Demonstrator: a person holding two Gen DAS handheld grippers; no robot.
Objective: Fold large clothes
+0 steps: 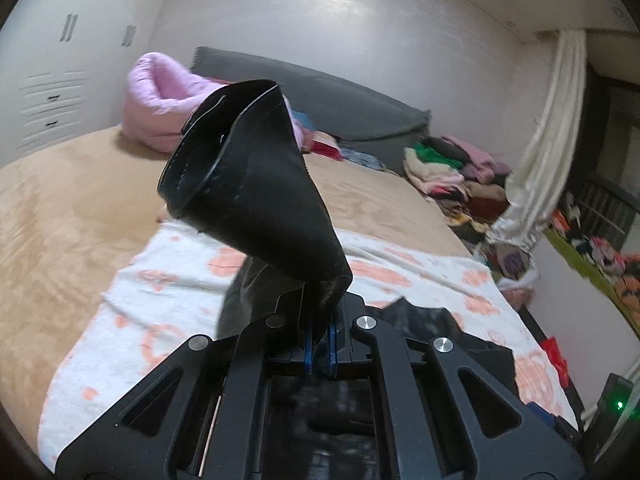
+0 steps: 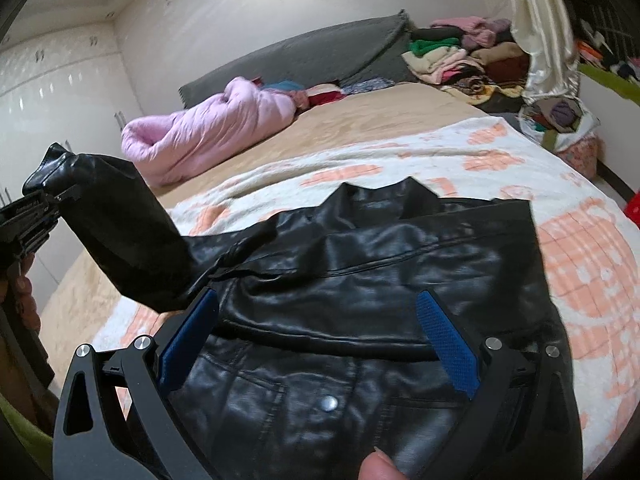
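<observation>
1. We see the black leather jacket (image 2: 360, 280) lying on the white blanket with orange patches (image 2: 580, 248), which is spread over the tan bed (image 2: 360, 120).
2. The left gripper (image 1: 320, 344) has its fingers (image 1: 307, 350) pinched nearly together on the cuff of the jacket sleeve (image 1: 248, 168); the sleeve is raised off the bed and its end flares open towards the camera.
3. In the right wrist view the same sleeve (image 2: 128, 240) rises to the left from the jacket's shoulder, clear of the blanket.
4. The right gripper (image 2: 316, 344) hovers over the jacket body with its blue-padded fingers (image 2: 446, 344) spread wide, holding nothing. We cannot tell whether the fingers touch the leather.
5. Containers: a bag (image 2: 556, 116) beside the bed's far right corner holds mixed clothing; individual items are not distinguishable.
6. A pile of clothes (image 2: 460, 56) sits by the grey headboard (image 2: 312, 56); a pink quilt (image 2: 208, 128) lies bunched on the bed.
7. Hidden or unclear: the raised sleeve blocks part of the quilt in the left wrist view; the jacket's lower part is cut off behind the right gripper; a fingertip (image 2: 378, 468) shows at the bottom edge.
</observation>
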